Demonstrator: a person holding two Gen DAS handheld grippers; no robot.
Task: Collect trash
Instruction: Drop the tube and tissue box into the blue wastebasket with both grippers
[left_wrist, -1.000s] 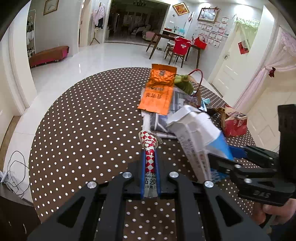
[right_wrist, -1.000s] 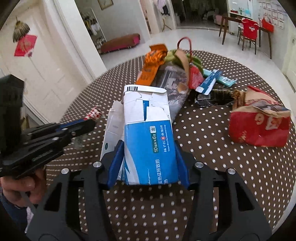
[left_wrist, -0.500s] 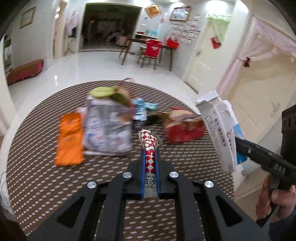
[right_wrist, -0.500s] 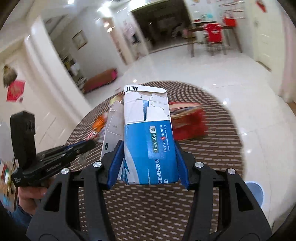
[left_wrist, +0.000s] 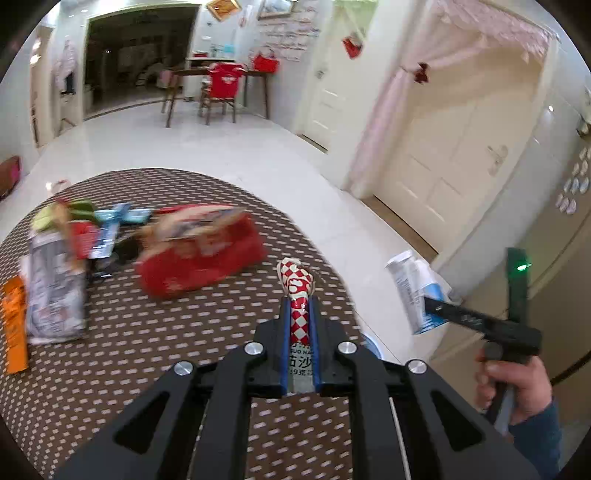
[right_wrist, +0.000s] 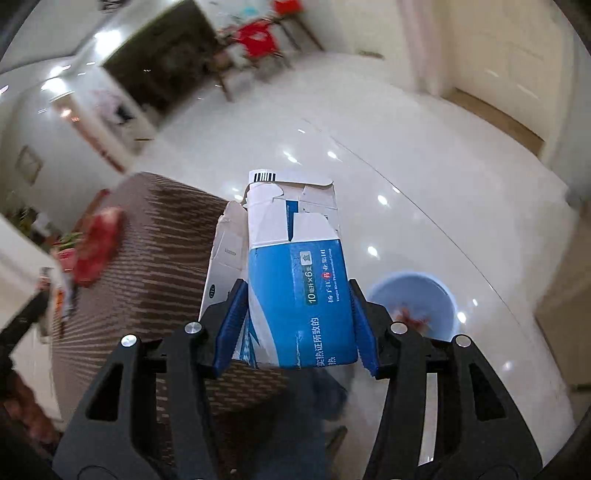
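Note:
My left gripper (left_wrist: 299, 310) is shut on a red-and-white checked wrapper (left_wrist: 297, 288) and holds it above the dotted brown table (left_wrist: 129, 369) near its right edge. My right gripper (right_wrist: 299, 295) is shut on a torn blue-and-white carton (right_wrist: 295, 266), held out past the table edge over the white floor. The carton also shows in the left wrist view (left_wrist: 413, 291). A pale blue bin (right_wrist: 413, 306) stands on the floor below and right of the carton, with some red trash inside.
On the table lie a red bag (left_wrist: 199, 254), a grey foil packet (left_wrist: 55, 288), an orange packet (left_wrist: 14, 325) and several smaller wrappers (left_wrist: 110, 229). A rim of the bin (left_wrist: 369, 343) shows by the table edge. Doors and walls stand to the right.
Both grippers have swung right, away from the trash pile. The right gripper carried the carton off the table and out over the floor, bringing the blue bin into view.

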